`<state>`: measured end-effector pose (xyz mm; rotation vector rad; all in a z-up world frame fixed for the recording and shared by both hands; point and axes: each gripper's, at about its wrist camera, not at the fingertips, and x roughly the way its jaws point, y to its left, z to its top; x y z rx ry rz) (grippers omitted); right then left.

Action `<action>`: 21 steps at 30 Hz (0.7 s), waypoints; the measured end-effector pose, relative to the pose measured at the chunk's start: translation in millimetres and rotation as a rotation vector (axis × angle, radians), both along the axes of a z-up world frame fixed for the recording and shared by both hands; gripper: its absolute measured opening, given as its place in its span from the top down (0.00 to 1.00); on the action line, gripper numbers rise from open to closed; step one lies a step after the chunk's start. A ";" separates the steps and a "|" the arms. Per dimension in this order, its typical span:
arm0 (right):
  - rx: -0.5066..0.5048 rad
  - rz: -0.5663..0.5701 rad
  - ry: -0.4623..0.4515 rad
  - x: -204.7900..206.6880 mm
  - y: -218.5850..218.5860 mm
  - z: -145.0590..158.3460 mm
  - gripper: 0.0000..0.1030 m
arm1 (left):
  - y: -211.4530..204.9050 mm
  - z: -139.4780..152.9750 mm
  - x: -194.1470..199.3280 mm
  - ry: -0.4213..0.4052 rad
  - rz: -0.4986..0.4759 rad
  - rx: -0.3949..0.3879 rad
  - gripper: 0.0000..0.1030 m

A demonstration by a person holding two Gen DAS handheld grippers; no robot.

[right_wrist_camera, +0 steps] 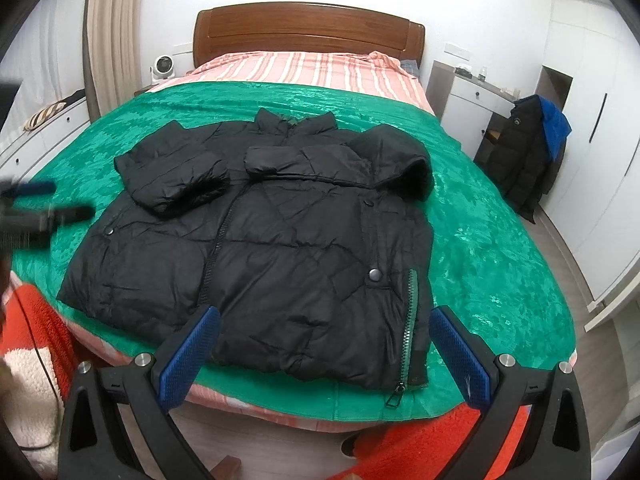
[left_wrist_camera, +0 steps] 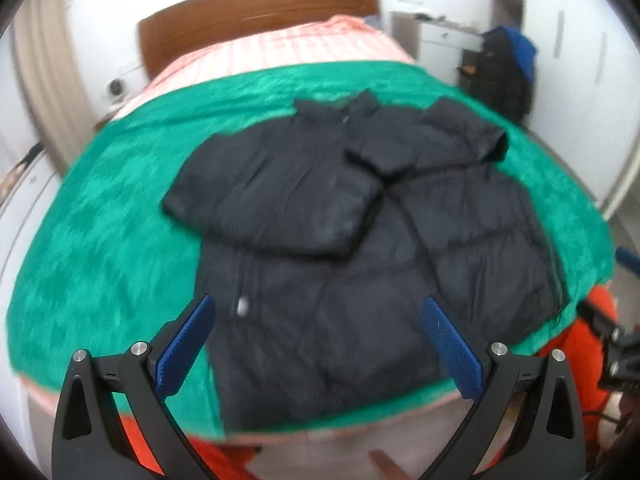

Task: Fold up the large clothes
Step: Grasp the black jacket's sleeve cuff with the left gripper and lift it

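A wide bed covered by a green plush blanket (right_wrist_camera: 480, 216) is being used as the folding surface. A large black quilted puffer jacket (right_wrist_camera: 280, 248) is being kept flat at its centre, collar towards twelve o'clock. Both sleeves are lying folded across the chest; the body fold is judged outstanding. The left gripper (left_wrist_camera: 320, 336) is being held spread, empty, at six o'clock of the hem. The right gripper (right_wrist_camera: 324, 340) is likewise being held spread, gripping nothing.
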<state>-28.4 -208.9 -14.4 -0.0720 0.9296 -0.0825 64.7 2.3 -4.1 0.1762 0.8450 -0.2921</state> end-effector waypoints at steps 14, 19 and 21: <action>0.008 -0.019 -0.033 -18.9 -11.8 5.2 0.00 | -39.4 -101.9 153.2 0.153 -0.082 0.154 0.72; 0.040 -0.051 0.011 -21.4 -25.6 -11.6 0.00 | 59.0 -16.0 149.8 0.033 0.104 -0.084 0.74; 0.055 -0.044 0.026 -19.3 -24.1 -17.9 0.00 | 113.6 12.1 147.2 -0.025 0.232 -0.132 0.74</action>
